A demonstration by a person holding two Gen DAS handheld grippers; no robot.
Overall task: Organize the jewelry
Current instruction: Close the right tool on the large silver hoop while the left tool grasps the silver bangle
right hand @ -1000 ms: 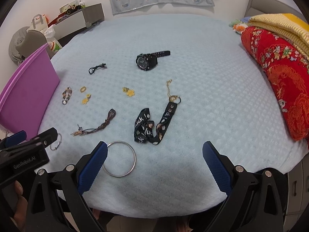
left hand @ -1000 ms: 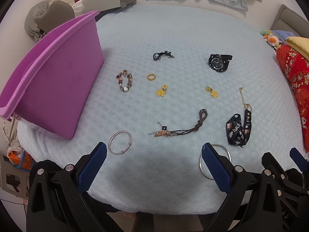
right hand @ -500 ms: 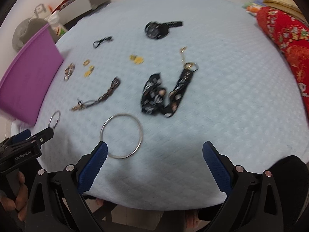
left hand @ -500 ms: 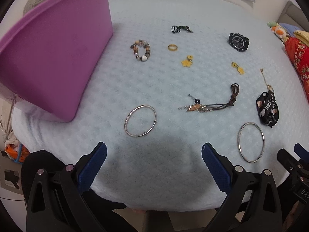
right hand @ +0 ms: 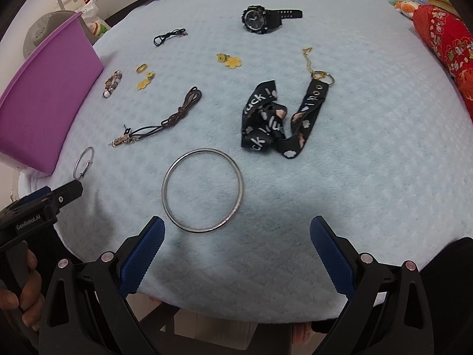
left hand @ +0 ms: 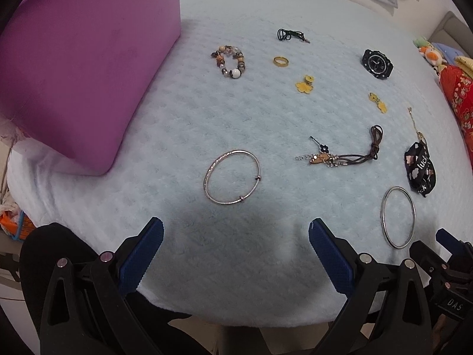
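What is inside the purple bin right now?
Cannot tell. Both views show only the outer wall and rim of the purple bin; its interior is hidden. All visible jewelry, like the silver bangle, lies on the blanket.

Left gripper [left hand: 236,251]: fingers spread wide, bare blanket [left hand: 266,281] between them. Ahead of the gap lies a thin bangle [left hand: 232,177], flat, no bar to passage. Purple bin [left hand: 74,68] walls off the far side beyond the left finger. Right gripper [right hand: 236,251]: fingers equally wide; a large steel ring [right hand: 202,190] lies flat ahead of the left finger, the black lanyard [right hand: 279,118] beyond. Ahead of the right finger, open blanket up to the red cushion [right hand: 446,47].
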